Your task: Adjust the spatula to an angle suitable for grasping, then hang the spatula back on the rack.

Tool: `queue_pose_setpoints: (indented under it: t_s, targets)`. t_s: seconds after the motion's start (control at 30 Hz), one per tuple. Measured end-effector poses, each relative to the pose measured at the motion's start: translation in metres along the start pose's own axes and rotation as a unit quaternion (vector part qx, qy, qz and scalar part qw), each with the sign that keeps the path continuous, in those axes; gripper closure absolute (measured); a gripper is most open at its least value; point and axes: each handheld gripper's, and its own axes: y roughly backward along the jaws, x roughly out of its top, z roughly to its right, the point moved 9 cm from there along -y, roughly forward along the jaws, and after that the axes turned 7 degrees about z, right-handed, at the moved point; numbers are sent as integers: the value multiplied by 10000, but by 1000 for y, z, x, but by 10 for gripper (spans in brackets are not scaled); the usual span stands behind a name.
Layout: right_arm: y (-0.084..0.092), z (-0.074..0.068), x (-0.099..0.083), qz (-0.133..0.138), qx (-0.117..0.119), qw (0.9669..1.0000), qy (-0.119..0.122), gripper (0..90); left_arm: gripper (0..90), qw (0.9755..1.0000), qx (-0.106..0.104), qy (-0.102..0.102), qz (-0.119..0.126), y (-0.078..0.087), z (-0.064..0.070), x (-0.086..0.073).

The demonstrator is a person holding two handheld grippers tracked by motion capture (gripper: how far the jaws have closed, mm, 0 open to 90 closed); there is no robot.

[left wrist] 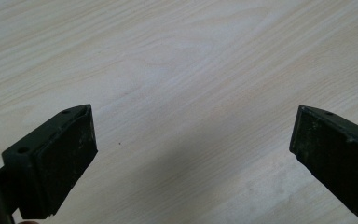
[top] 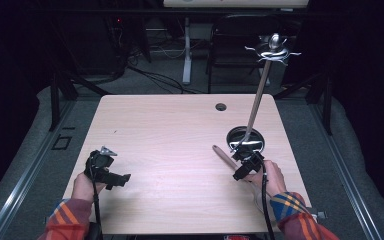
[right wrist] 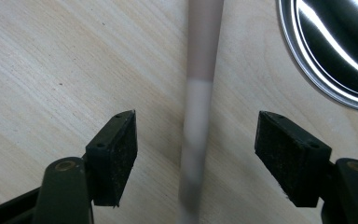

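Wooden handle, steel bowl beside

A pale wooden table, dark chair behind

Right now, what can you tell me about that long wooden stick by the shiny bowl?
The wooden stick is a slim round handle, brownish along its far part and paler nearer the camera in the right gripper view. It lies flat on the table, slanting, just left of the shiny metal bowl. It sits between the open jaws of the right gripper, whose pads stand clear of it. Its near end is blurred.
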Motion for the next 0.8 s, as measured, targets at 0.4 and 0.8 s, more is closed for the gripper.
queue_pose_setpoints:
  t_s: [0.4,0.8]
  targets:
    - [-5,4,6,-31,116,9999,29,457,10,10000,3,-68,-36,0,1,0]
    - [-10,3,6,-182,176,9995,172,655,16,9999,20,-137,-48,1,2,0]
